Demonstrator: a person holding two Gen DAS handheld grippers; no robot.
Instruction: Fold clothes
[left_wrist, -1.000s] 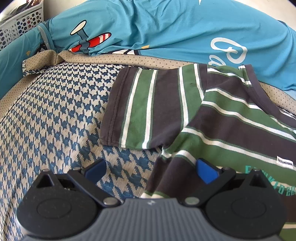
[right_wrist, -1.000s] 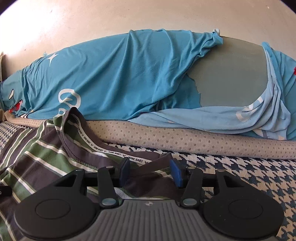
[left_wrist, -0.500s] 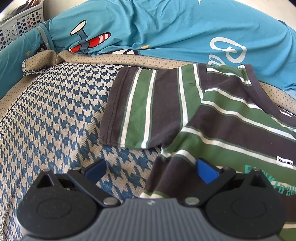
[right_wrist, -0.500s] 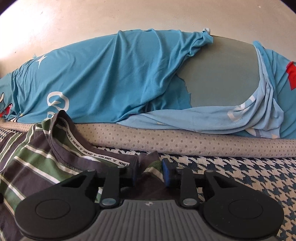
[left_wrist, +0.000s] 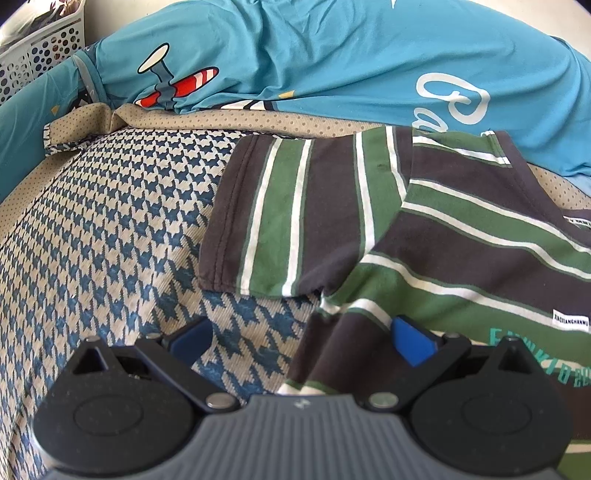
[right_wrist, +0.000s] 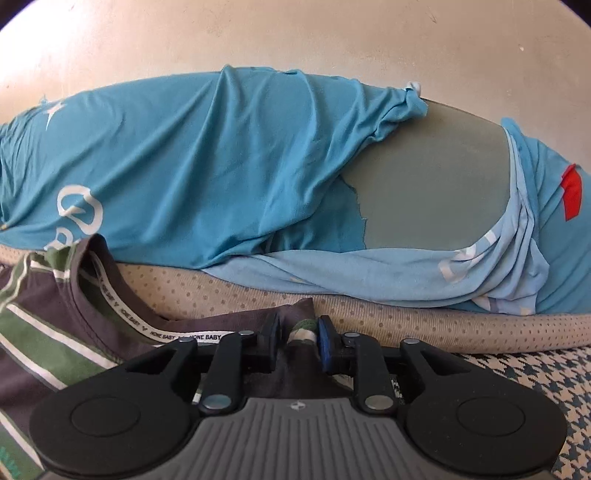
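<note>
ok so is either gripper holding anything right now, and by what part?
Right gripper is shut on the striped shirt, pinching a bunched fold of fabric near the collar. Left gripper is open, holding nothing.

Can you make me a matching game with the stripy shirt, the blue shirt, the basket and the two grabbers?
Things:
1. striped shirt
2. blue shirt
3. basket
4. left gripper
5. right gripper

States:
A. white with round holes
B. open wide
C. pinching cloth
D. green, brown and white
E. draped at the back

Pairs: 1-D, 2-E, 3-A, 4-B, 5-C
</note>
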